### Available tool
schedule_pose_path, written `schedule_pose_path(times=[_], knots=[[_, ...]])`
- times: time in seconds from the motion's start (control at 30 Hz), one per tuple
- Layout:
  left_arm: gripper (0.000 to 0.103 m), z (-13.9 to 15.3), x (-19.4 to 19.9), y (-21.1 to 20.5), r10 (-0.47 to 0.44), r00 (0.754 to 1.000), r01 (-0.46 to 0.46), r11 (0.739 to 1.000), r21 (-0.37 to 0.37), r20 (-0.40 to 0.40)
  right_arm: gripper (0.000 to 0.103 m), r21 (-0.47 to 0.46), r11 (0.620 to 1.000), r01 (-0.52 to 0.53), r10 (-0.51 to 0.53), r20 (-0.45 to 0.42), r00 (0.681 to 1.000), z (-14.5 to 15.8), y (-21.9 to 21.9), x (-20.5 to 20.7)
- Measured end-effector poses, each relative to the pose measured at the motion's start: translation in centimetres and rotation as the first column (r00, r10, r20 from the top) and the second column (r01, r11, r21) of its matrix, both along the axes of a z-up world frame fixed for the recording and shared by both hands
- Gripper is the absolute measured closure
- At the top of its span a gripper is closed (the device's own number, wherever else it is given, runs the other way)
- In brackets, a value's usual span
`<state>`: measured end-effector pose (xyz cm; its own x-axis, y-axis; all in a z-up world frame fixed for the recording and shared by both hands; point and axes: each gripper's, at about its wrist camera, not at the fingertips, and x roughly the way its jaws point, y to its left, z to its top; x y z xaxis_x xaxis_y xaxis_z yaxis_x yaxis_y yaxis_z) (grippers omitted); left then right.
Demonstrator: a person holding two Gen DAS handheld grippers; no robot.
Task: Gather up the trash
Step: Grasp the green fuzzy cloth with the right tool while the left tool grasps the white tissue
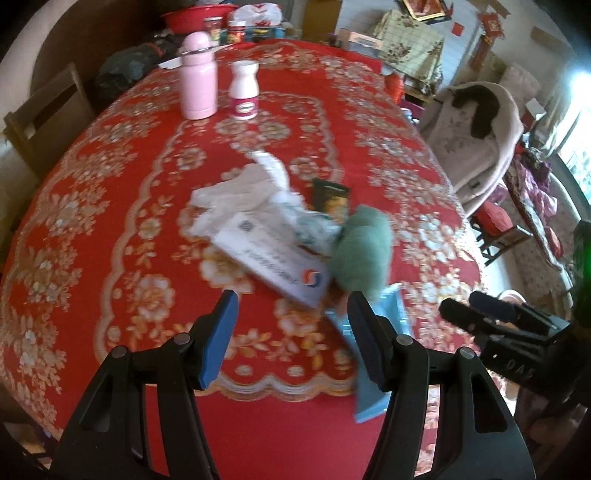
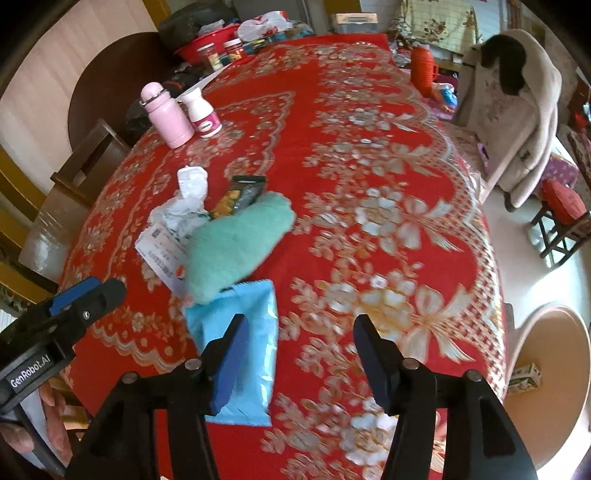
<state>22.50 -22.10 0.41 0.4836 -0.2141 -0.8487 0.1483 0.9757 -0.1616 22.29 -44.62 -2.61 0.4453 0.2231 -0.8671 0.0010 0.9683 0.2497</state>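
Pink flask (image 1: 198, 76) beside white pill bottle (image 1: 243, 90), red floral tablecloth (image 1: 110, 206), red basin (image 1: 197, 16)

Ahead of your left hand-held gripper (image 1: 291, 339): one green cloth (image 1: 360, 251), one white card (image 1: 271, 260), one blue packet (image 1: 371, 369), one dark snack packet (image 1: 330, 197), one heap of crumpled white wrappers (image 1: 243, 192). Farther out: one pink bottle (image 1: 198, 75), one white bottle (image 1: 243, 90). Two hand-held grippers counting your right (image 2: 299, 354).
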Motion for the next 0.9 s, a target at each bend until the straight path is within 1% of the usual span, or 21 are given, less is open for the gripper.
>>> schedule_pose_path(times=[0.23, 0.37, 0.43, 0.57, 0.67, 0.77, 0.83, 0.9], knots=[[0.043, -1.1, 1.4, 3.6, 0.049, 0.998, -0.049, 0.999, -0.015, -0.029, 0.046, 0.001, 1.0, -0.027, 0.027, -0.007, 1.0, 0.0, 2.6, 2.4], [0.043, -1.3, 2.3, 4.3, 0.053, 0.998, -0.054, 0.998, -0.026, -0.04, 0.045, 0.004, 0.999, -0.032, 0.032, -0.019, 0.999, -0.4, 3.6, 3.9], [0.043, -1.3, 2.9, 4.4, 0.05, 0.998, -0.051, 0.998, -0.027, -0.041, 0.042, 0.013, 1.0, -0.027, 0.028, -0.027, 0.999, -0.6, 3.9, 4.5], [0.043, -1.6, 4.7, 4.5, 0.032, 0.998, -0.034, 0.999, -0.04, -0.054, 0.039, 0.031, 0.999, -0.016, 0.018, -0.049, 0.999, -1.3, 4.5, 5.8], [0.043, -1.8, 6.6, 4.6, 0.019, 0.998, -0.022, 0.998, -0.056, -0.065, 0.035, 0.06, 0.998, 0.004, 0.0, -0.057, 0.998, -1.7, 4.6, 6.7], [0.043, -2.1, 8.8, 4.5, -0.014, 0.997, 0.01, 0.998, -0.069, -0.071, 0.034, 0.084, 0.996, 0.021, -0.015, -0.071, 0.997, -2.0, 4.7, 7.4], [0.043, -2.4, 10.0, 4.4, -0.039, 0.997, 0.035, 0.998, -0.058, -0.072, 0.034, 0.097, 0.995, 0.029, -0.022, -0.075, 0.997, -2.1, 4.6, 7.6], [0.043, -3.0, 11.6, 4.3, -0.065, 0.995, 0.064, 0.998, -0.02, -0.079, 0.034, 0.12, 0.992, 0.038, -0.029, -0.078, 0.997, -2.0, 4.5, 7.6]])
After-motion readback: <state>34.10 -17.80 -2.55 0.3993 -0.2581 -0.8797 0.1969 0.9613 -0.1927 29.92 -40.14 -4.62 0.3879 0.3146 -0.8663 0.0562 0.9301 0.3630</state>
